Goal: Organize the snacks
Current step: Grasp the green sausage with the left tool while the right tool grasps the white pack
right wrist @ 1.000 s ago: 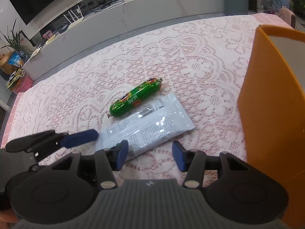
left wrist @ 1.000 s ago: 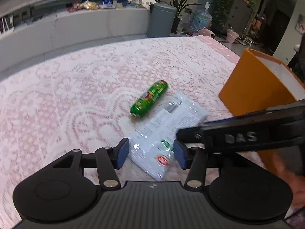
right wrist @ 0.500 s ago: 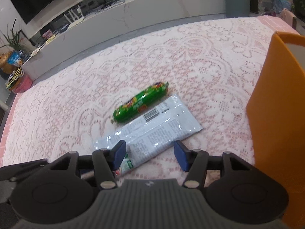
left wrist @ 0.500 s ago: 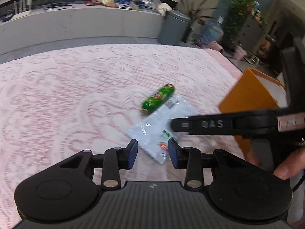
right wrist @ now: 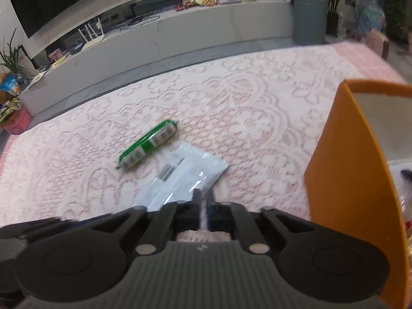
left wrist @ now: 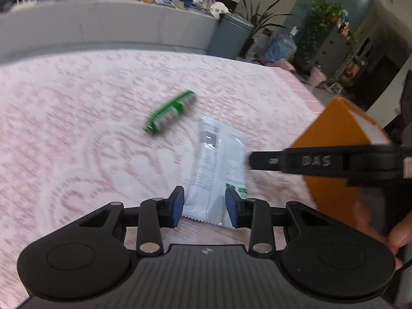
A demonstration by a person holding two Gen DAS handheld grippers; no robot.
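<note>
A white snack packet (left wrist: 219, 159) (right wrist: 185, 175) lies on the pink lace tablecloth (left wrist: 77, 128). Its near, serrated end shows in the gap of my left gripper (left wrist: 205, 207). The left jaws are closing, and I see no pad pressing on the packet. My right gripper (right wrist: 204, 200) is shut, its tips pinching the packet's edge. In the left wrist view its black fingers (left wrist: 296, 161) reach the packet's right side. Beyond the packet, a green sausage snack (left wrist: 170, 114) (right wrist: 148, 148) lies apart from it.
An open orange box (left wrist: 332, 134) (right wrist: 347, 159) stands at the right, close to the packet, with some items inside. A hand (left wrist: 396, 234) holds the right gripper. Beyond the table are a grey bench with clutter, a bin (right wrist: 309, 18) and plants.
The right jaws went from wide open to shut on the packet's edge. The left jaws narrowed. The packet swung toward the left gripper, and the sausage rolled so another side shows.
</note>
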